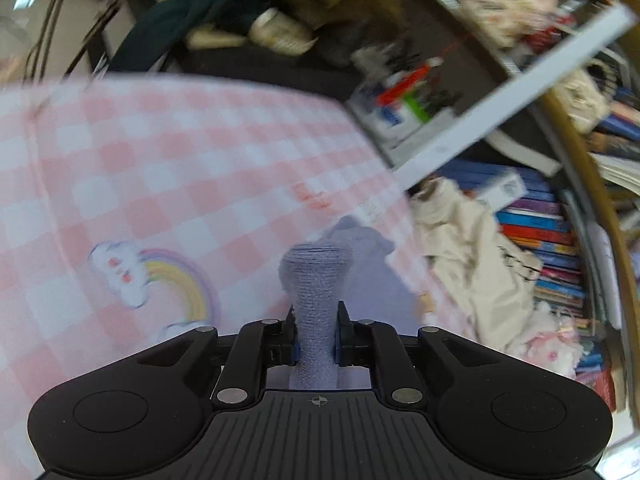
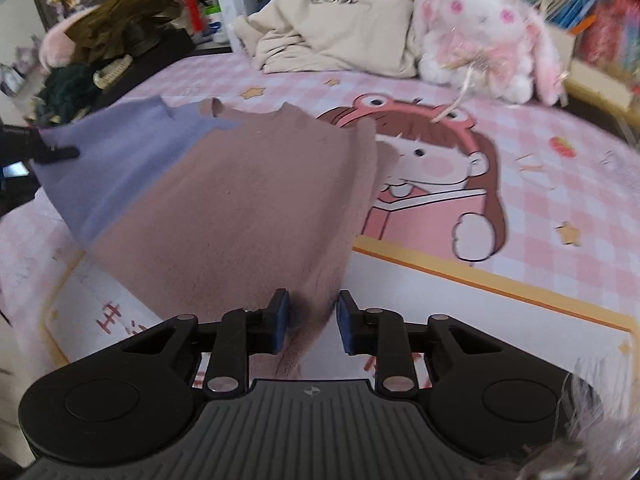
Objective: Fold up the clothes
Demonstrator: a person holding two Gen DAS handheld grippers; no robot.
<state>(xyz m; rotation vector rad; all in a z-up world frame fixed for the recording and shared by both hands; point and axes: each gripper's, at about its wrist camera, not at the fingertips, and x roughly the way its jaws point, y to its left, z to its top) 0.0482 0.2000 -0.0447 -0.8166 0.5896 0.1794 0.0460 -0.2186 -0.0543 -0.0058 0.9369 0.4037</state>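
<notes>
A knit garment, lavender on one part (image 2: 116,160) and dusty pink-brown on the other (image 2: 240,200), hangs stretched above the pink checked bed sheet (image 2: 540,184). My right gripper (image 2: 311,320) is shut on the pink-brown edge, which runs down between its blue pads. In the left wrist view my left gripper (image 1: 317,332) is shut on a bunched lavender fold (image 1: 316,280). The left gripper's black fingers (image 2: 56,153) also show at the garment's far lavender corner in the right wrist view.
A cream garment (image 2: 332,36) and a white-and-pink plush rabbit (image 2: 480,32) lie at the bed's far side against rows of books (image 1: 540,236). Dark green and brown clothes (image 2: 80,80) are piled off the bed's left corner. Cluttered shelves (image 1: 420,92) stand behind.
</notes>
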